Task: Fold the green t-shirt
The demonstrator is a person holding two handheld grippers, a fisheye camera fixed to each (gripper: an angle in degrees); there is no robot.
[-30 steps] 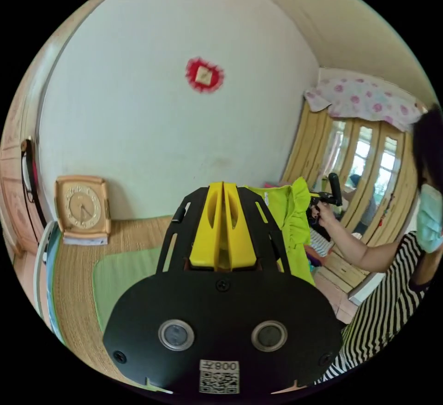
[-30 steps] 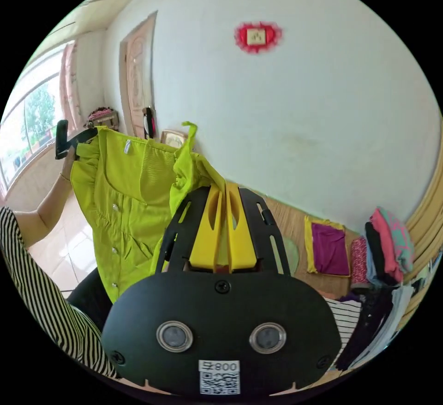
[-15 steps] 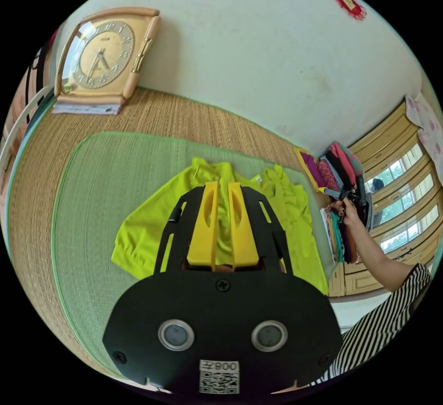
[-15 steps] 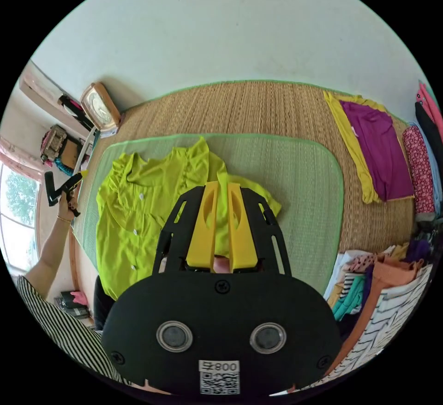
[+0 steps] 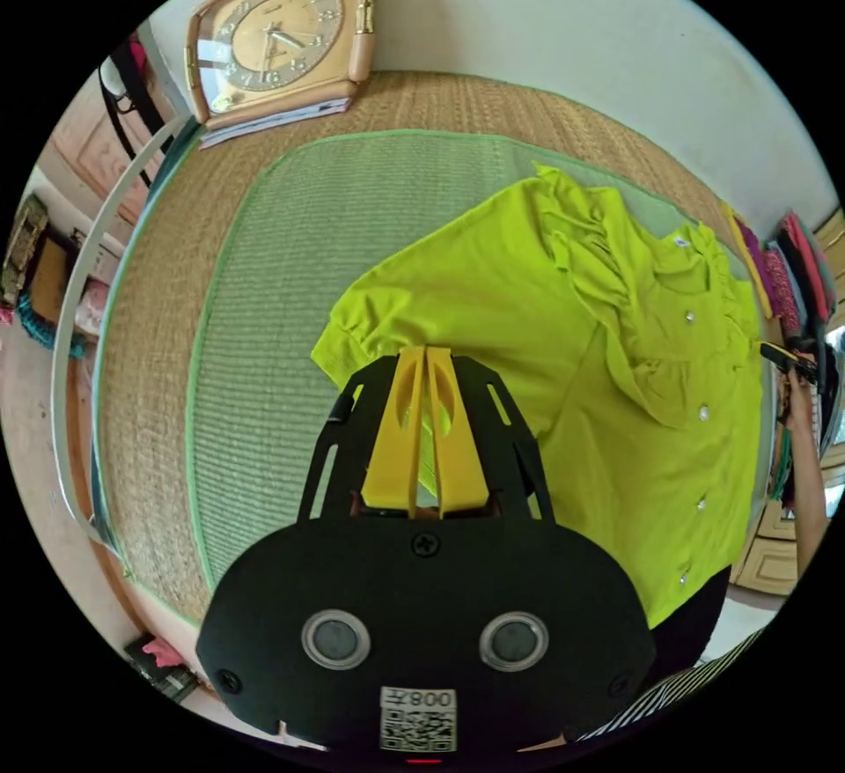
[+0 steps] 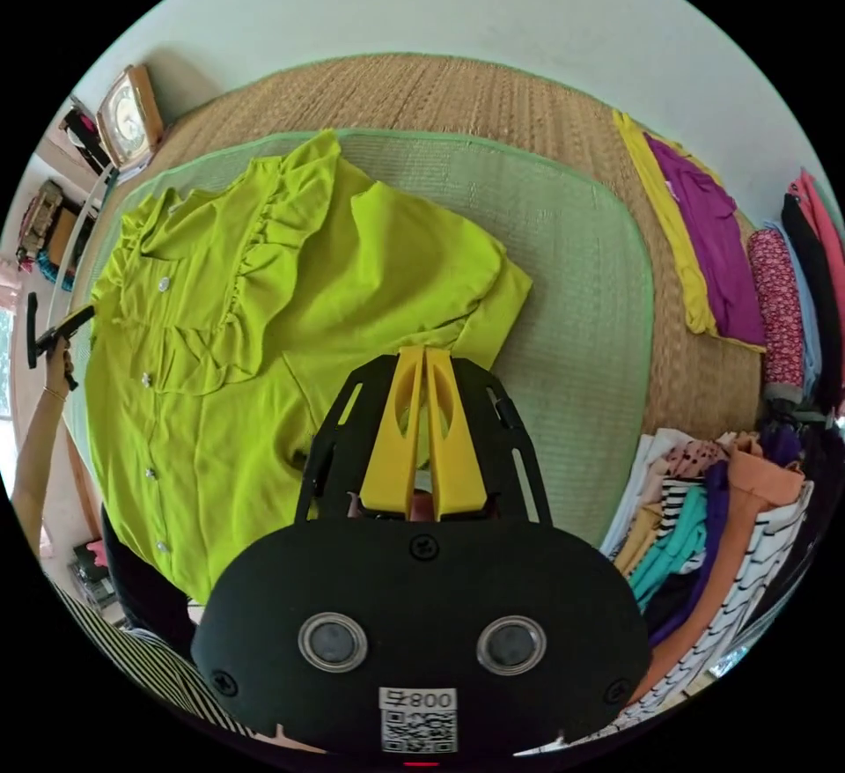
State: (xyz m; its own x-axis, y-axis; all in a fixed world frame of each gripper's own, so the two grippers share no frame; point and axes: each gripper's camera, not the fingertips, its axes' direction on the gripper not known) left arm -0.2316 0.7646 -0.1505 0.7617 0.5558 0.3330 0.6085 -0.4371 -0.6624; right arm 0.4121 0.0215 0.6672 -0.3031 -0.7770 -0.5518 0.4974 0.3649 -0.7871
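Note:
The green t-shirt (image 5: 546,350) lies spread face up on a green mat (image 5: 282,280), its buttons and ruffles showing. My left gripper (image 5: 426,352) is shut with its tips on the edge of one short sleeve. In the right gripper view the t-shirt (image 6: 264,333) covers the left half of the mat (image 6: 572,280), and my right gripper (image 6: 425,352) is shut on the edge of the other sleeve. The right gripper (image 5: 783,357) appears small at the shirt's far side, held by a hand (image 5: 799,403). The left gripper (image 6: 57,333) appears likewise at the far left.
A clock (image 5: 277,29) leans on the wall at the back of the woven straw mat (image 5: 150,280). A folded purple and yellow garment (image 6: 704,245) lies right of the green mat. Several rolled and piled clothes (image 6: 704,526) crowd the right side.
The shirt, held up in the air a second ago, now lies flat on the mat and is spread wider. Both pairs of jaws, slightly apart half a second ago, are together.

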